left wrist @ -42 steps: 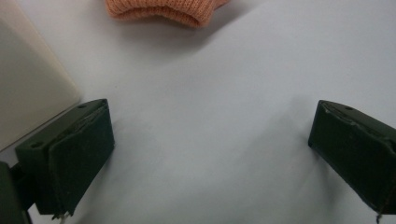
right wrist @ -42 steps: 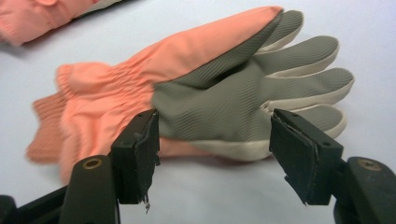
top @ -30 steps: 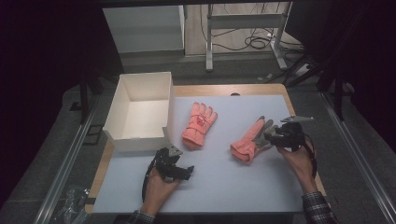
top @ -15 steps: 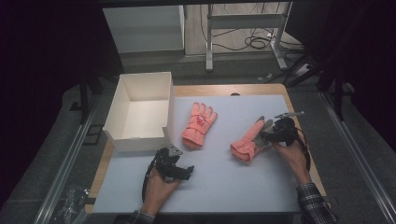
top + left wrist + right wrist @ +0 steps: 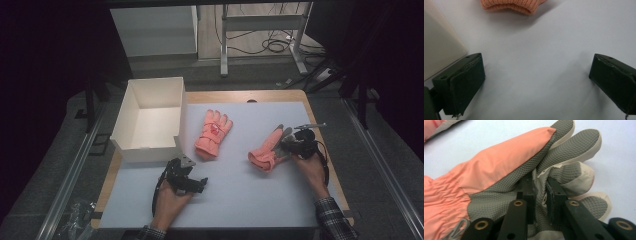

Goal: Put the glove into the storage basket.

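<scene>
Our right gripper [image 5: 540, 192] has just clamped onto the palm fabric of the right glove [image 5: 267, 150] at 3 o'clock on the worktop [image 5: 240, 200], so we judge it ready to lift toward the box [image 5: 150, 117]; left gripper [image 5: 192, 181] idles, released.

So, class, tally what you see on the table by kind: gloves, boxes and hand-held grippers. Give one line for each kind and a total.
Gloves: 2, the left glove lying flat, the right glove pinched by the right gripper.
Boxes: 1, the white box, open.
Grippers: 2, counting the left gripper.
Total: 5
</scene>
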Demonstrator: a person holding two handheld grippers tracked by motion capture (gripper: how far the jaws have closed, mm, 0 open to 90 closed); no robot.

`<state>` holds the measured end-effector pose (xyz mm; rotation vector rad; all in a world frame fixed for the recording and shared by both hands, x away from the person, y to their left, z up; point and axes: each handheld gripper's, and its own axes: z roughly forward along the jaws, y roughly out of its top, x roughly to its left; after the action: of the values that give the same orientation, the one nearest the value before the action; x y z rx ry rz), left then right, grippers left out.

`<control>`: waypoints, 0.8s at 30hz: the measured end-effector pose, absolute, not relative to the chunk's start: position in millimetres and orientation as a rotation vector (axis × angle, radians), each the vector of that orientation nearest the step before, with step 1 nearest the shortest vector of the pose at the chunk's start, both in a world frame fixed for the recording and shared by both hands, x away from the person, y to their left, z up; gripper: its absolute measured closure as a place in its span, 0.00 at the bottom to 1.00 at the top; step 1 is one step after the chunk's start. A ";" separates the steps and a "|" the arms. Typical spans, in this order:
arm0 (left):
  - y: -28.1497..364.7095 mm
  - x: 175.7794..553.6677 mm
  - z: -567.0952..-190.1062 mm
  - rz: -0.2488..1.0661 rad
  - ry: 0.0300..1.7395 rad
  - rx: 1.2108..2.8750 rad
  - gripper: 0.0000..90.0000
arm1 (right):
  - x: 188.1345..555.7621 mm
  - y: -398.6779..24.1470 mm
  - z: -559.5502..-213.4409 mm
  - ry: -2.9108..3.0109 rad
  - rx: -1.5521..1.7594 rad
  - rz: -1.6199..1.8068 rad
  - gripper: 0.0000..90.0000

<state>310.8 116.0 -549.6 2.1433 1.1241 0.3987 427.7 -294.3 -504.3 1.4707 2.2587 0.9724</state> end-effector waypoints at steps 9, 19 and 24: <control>115.8 310.8 -549.6 0.399 1.125 2.141 0.00 | 425.4 -306.3 -493.9 2.282 1.521 1.128 0.90; 116.1 310.8 -549.5 0.399 1.124 2.145 0.00 | 413.2 -306.7 -469.1 2.375 1.415 1.287 0.91; 116.1 310.8 -549.5 0.399 1.123 2.146 0.00 | 402.1 -294.1 -461.3 2.476 1.296 1.319 0.90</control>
<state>310.8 116.1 -549.5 2.1456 1.1228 0.3989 402.1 -294.1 -461.3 1.2959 2.4762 1.3189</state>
